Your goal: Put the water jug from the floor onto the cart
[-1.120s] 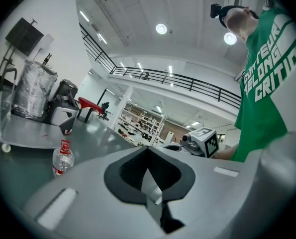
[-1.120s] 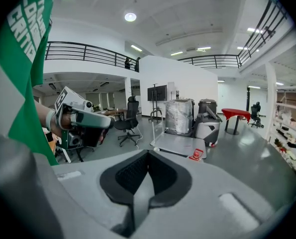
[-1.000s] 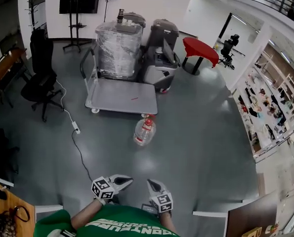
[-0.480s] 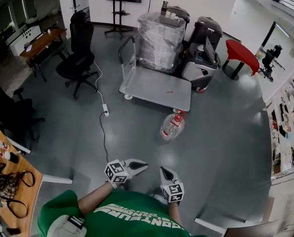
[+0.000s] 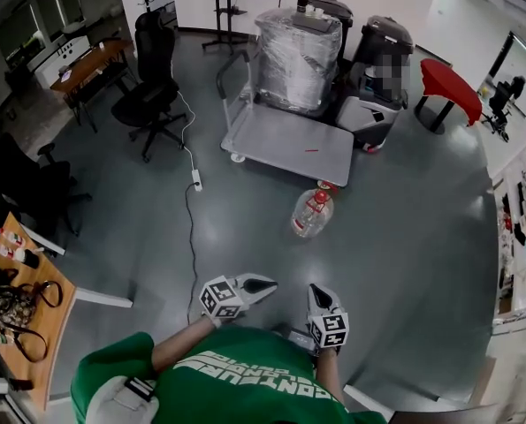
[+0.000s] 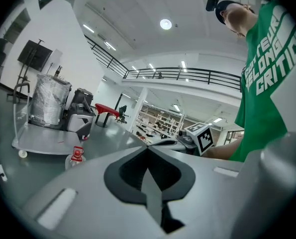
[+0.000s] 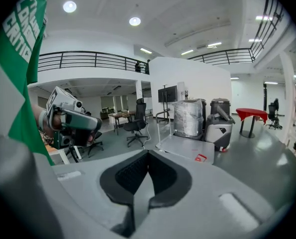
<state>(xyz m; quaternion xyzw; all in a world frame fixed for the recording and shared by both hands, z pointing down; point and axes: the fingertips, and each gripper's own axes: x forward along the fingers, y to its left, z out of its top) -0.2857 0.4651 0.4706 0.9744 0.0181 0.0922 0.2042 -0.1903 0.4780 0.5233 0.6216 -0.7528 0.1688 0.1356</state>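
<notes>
1. Left gripper: jaws pressed together, nothing betw. them (its own view shows the dark pads meeting). It's held low in front of the person's green shirt, tips twd the cart.
2. Right gripper: jaws closed tight too, empty. It sits just beside the left one, not touching it.
3. Water jug: clear w/ a red cap, on the grey floor just off the near right corner of the cart. It's well apart from both grippers.
4. Cart: flat grey deck, near part bare, w/ a plastic-wrapped load at the far end.
5. Around it: black office chair to the left, white power strip w/ cable on the floor betw. chair and cart, grey machine at the cart's right side, red table further right.
</notes>
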